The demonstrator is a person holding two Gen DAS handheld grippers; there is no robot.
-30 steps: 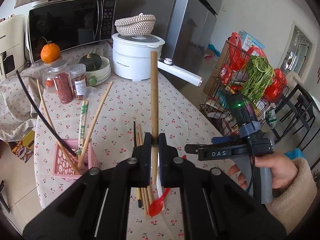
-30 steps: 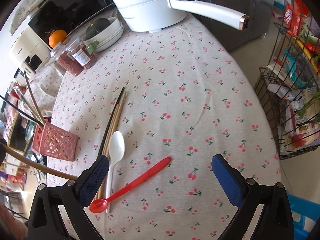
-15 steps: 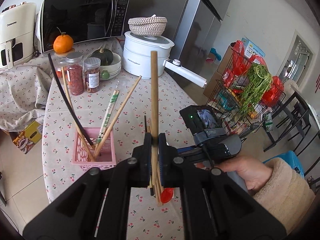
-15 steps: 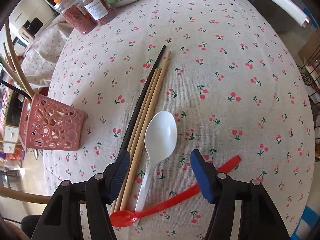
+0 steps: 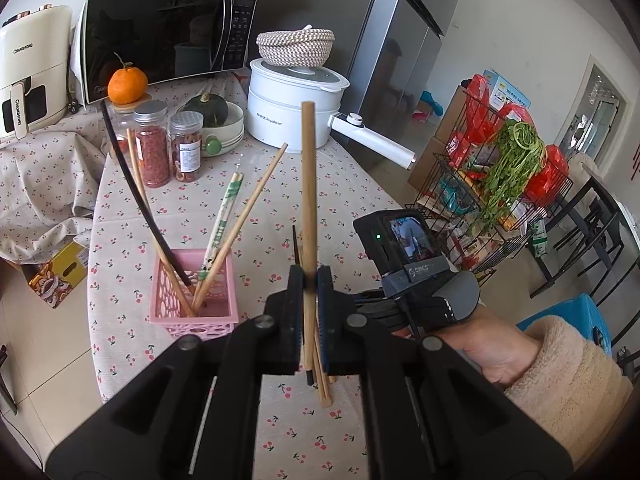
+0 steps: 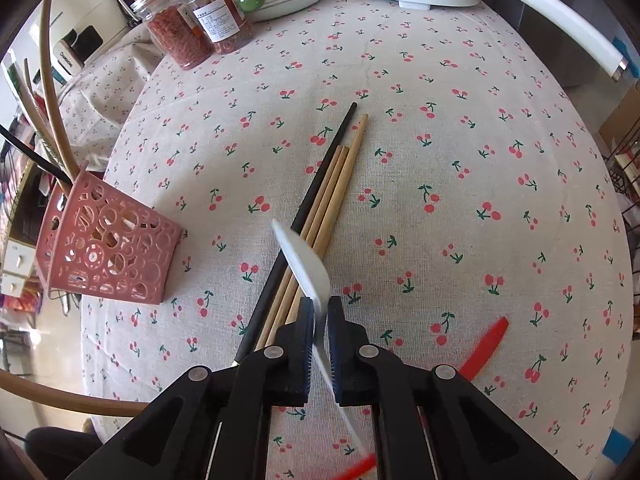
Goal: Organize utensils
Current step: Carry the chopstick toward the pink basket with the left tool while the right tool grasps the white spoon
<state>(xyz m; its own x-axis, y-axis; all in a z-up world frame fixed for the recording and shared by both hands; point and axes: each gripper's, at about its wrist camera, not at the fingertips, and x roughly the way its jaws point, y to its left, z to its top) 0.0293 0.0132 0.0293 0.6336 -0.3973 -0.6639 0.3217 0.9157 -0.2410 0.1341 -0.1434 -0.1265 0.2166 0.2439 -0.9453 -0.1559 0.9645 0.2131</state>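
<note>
1. Since half a second ago, my right gripper [image 6: 319, 320] has closed from open onto the white spoon [image 6: 303, 264], lifting its bowl over the loose chopsticks [image 6: 320, 216] on the tablecloth [image 6: 440, 160].
2. My left gripper [image 5: 308, 292] still clamps a wooden chopstick [image 5: 308, 184] upright, beside the pink basket [image 5: 194, 304].
3. I see the red spoon [image 6: 482, 344] stays flat on the cloth.

Both views are bright with soft, even daylight. In the left wrist view the white wall at upper right is the brightest area, and the microwave door [image 5: 160, 36] at upper left mirrors the room dimly. Shadows on the cherry-print tablecloth [image 6: 440, 184] are faint. The white spoon [image 6: 306, 264] is smeared by motion blur. Fisheye distortion bends straight lines near the edges, and the corners fall to black.
</note>
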